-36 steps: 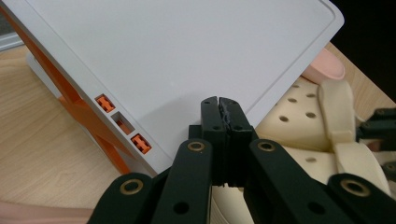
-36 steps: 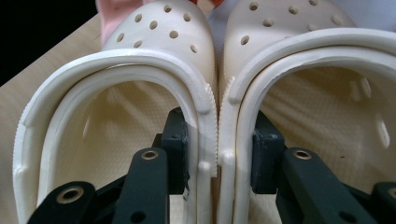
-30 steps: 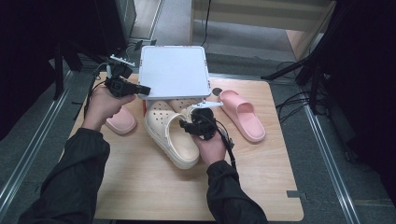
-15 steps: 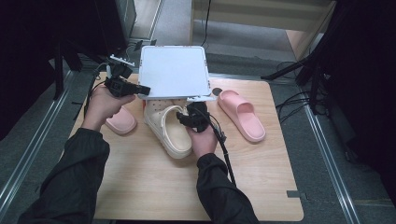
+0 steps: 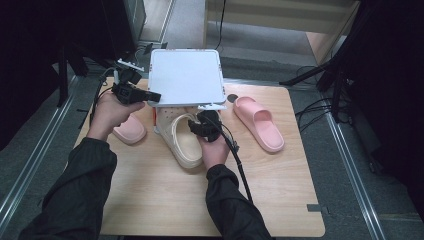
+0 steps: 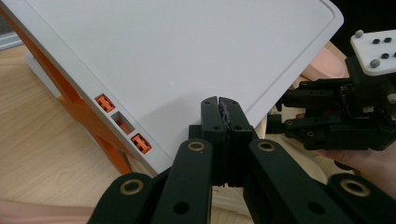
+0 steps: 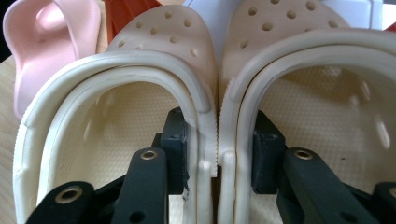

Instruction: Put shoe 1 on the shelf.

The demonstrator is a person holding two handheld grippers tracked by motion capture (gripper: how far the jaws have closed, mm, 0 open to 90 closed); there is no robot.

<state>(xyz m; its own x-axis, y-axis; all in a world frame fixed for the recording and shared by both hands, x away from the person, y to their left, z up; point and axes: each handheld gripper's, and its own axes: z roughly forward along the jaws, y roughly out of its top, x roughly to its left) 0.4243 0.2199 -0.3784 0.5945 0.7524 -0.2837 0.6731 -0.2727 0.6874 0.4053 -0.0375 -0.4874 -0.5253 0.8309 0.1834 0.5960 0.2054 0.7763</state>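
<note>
Since the earlier frames, the right gripper (image 5: 200, 121) has carried the pair of cream clogs (image 5: 181, 139) away from the person, toward the white box lid (image 5: 186, 77), and the clogs now lie partly under the lid's near edge; the left gripper (image 5: 150, 96) has stayed at the same place on the lid.

From the high view, the left gripper holds the lid's left near corner, and the lid is tilted up over the far side of the wooden table (image 5: 150, 195). One pink slide (image 5: 129, 129) lies under the left hand (image 5: 107, 112), close to the table's left edge. The other pink slide (image 5: 259, 122) lies to the right, apart from the clogs, with bare wood around it. The near half of the table is free. No writing can be read on any thing.

From the left gripper view, the jaws are pressed together on the lid's rim (image 6: 261, 109). Orange clips (image 6: 122, 123) sit along the lid's side edge. The right gripper (image 6: 275, 119) shows close at the right.

From the right gripper view, the two clogs (image 7: 217, 102) stand side by side, touching. The jaws clamp their two inner walls together, one pad (image 7: 175, 149) inside each clog. A pink slide (image 7: 51, 42) lies beyond, at the upper left.
</note>
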